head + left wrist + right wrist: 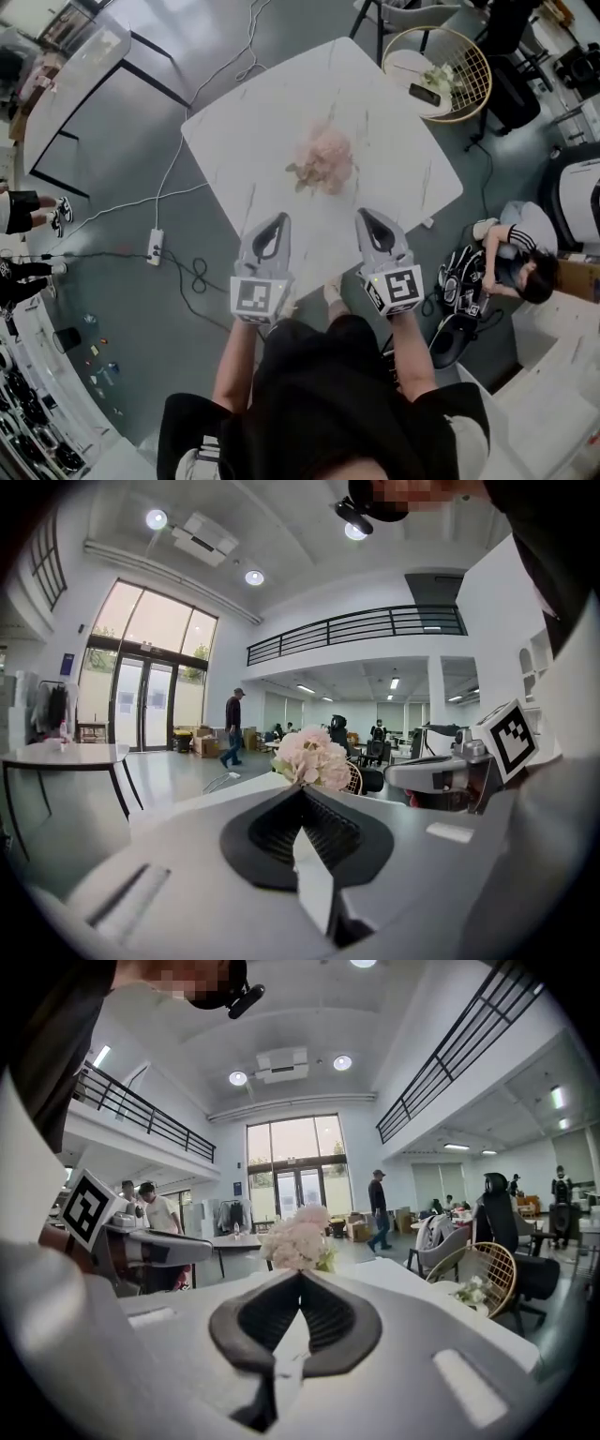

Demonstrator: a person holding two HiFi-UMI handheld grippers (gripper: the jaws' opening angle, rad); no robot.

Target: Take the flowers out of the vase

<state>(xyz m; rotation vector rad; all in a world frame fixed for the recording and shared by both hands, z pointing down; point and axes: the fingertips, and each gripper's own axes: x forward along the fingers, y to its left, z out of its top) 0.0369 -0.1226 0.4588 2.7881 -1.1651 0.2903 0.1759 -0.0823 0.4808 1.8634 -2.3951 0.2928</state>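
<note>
A bunch of pale pink flowers stands near the middle of the white marble table. From above the blossoms hide the vase. My left gripper and right gripper hover side by side over the table's near edge, both pointing at the flowers and still short of them. In the left gripper view the jaws are shut and empty, with the flowers just beyond the tips. The right gripper is also shut and empty, with the flowers straight ahead.
A round wicker chair holding a phone and a small sprig stands beyond the table's far right corner. A person sits on the floor at the right. Cables and a power strip lie on the floor at the left.
</note>
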